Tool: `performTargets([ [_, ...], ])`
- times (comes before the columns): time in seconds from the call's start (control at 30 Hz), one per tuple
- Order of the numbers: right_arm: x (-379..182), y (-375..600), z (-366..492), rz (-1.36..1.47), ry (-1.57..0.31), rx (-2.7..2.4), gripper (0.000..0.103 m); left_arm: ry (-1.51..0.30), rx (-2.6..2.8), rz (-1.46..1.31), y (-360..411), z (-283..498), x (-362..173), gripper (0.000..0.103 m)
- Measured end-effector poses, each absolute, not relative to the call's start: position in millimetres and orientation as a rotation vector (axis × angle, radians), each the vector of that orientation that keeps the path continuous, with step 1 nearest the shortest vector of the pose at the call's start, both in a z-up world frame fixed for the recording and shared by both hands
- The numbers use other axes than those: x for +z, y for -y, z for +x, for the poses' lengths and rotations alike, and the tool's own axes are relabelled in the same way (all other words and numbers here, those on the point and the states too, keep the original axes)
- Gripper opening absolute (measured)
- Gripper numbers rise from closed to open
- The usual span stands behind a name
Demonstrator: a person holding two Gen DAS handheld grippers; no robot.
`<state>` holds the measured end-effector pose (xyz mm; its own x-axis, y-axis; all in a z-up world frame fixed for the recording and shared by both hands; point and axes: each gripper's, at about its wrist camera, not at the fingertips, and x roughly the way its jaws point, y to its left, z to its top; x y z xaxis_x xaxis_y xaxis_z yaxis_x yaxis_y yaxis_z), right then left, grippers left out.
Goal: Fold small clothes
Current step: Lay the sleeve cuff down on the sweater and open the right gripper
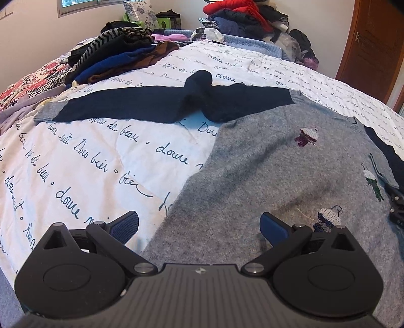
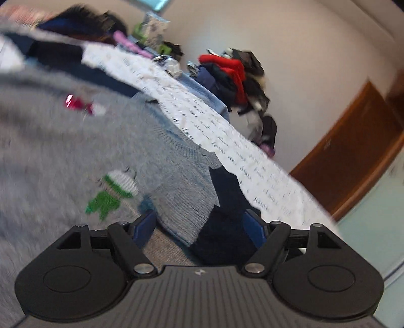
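The grey sweater lies flat mid-bed on the quilt, one navy sleeve stretched out, ready for folding. My left gripper hovers spread and empty; my right gripper gapes around its cuff, unclamped.

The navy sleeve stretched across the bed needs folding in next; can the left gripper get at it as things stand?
Probably yes: the left gripper is open and empty, and only flat bedspread and grey sweater body lie before the navy sleeve.

Grey knitted sweater with navy sleeves and small embroidered figures in purple, green and white, white bedcover with dark blue handwritten script, red jacket on dark clothes pile, brown door
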<state>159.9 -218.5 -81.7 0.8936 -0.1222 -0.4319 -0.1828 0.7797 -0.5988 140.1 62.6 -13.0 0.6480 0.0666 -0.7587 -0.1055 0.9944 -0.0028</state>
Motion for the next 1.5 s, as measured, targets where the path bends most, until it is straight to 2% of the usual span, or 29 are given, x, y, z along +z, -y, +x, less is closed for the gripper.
performTargets([
  [0.13, -99.6, 198.1, 153.4, -0.874, -0.411, 0.003, 0.074, -0.857, 0.098, -0.01, -57.0, 139.1, -12.2, 0.101],
  [0.23, -100.9, 195.8, 163.2, -0.898, -0.383, -0.045, 0.072, -0.86, 0.095, -0.013, -56.1, 139.5, -10.9, 0.101],
  [0.27, -101.6, 195.8, 167.0, -0.905, -0.382, -0.046, 0.06, -0.859, 0.092, -0.016, -55.8, 139.0, -10.2, 0.101],
  [0.3, -103.2, 195.0, 170.2, -0.916, -0.384, -0.05, 0.043, -0.856, 0.09, -0.015, -55.4, 138.3, -9.4, 0.101],
  [0.37, -108.8, 193.1, 175.8, -0.946, -0.41, -0.05, 0.02, -0.85, 0.091, -0.004, -54.3, 137.4, -8.1, 0.101],
  [0.4, -110.1, 193.2, 176.6, -0.945, -0.422, -0.036, 0.01, -0.849, 0.091, 0.002, -54.2, 137.1, -7.8, 0.101],
  [0.43, -110.3, 193.7, 175.8, -0.934, -0.425, -0.019, 0.007, -0.849, 0.092, 0.006, -54.3, 137.2, -7.9, 0.101],
  [0.77, -76.3, 190.0, 174.7, -0.777, -0.397, 0.026, 0.006, -0.847, 0.1, -0.024, -62.9, 140.3, -7.2, 0.101],
  [0.97, -55.2, 151.9, 194.0, -0.746, -0.331, 0.084, 0.006, -0.849, 0.102, -0.027, -68.8, 140.1, -6.6, 0.101],
  [1.5, -46.4, 75.4, 237.5, -0.674, -0.268, 0.155, 0.006, -0.811, 0.132, -0.114, -96.7, 137.3, 8.8, 0.101],
])
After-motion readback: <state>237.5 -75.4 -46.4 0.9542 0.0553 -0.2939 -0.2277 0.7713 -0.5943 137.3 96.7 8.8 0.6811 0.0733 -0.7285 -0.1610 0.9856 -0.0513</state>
